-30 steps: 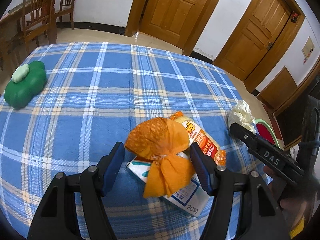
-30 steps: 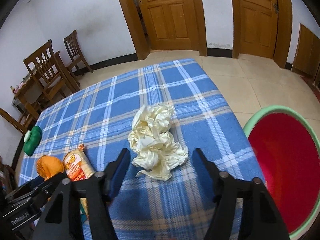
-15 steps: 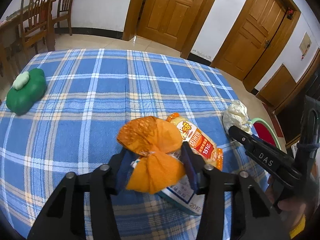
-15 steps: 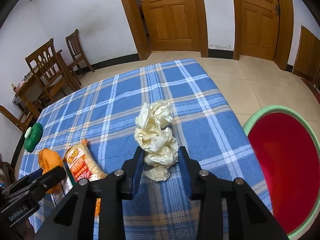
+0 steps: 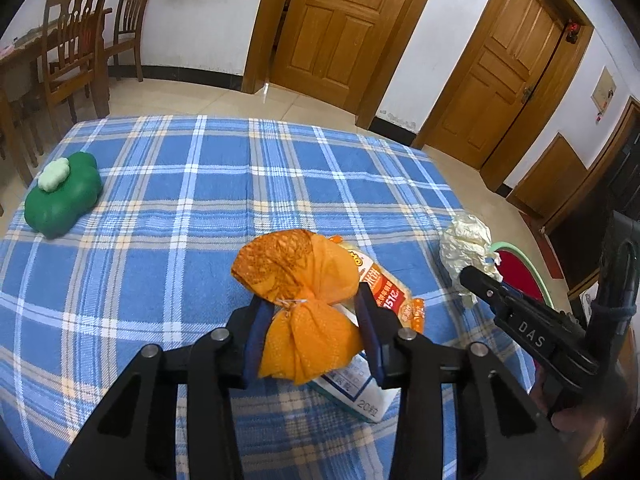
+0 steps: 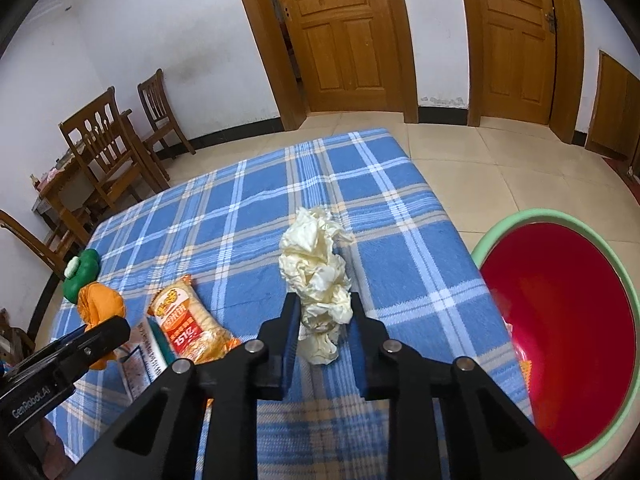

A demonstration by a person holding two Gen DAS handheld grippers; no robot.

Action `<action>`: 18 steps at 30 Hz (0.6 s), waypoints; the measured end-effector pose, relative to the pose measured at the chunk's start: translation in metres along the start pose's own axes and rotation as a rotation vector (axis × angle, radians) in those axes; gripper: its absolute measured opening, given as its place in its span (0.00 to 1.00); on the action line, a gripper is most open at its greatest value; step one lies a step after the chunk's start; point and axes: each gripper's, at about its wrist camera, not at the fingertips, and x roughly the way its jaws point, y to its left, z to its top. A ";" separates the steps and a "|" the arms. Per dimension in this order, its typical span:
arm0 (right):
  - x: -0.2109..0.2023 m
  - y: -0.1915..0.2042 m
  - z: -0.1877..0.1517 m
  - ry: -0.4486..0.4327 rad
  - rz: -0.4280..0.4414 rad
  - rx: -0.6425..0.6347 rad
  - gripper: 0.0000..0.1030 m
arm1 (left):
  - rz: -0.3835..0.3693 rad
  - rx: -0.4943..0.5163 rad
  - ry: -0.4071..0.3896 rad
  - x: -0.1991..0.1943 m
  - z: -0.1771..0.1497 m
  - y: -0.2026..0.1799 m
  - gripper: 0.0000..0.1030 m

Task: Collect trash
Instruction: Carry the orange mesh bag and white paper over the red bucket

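The left gripper (image 5: 310, 312) reaches forward and slightly downward, its jaws pressed in against the tied waist of an orange mesh bag (image 5: 298, 280). The right gripper (image 6: 322, 318) points the same way beside it, jaws closed on the lower end of a crumpled cream paper wad (image 6: 316, 264). Each gripper's black body shows at the edge of the other's view.
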 end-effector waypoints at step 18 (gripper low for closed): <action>-0.053 -0.007 -0.014 -0.065 0.048 0.040 0.24 | -0.010 0.027 -0.041 -0.031 -0.005 -0.016 0.41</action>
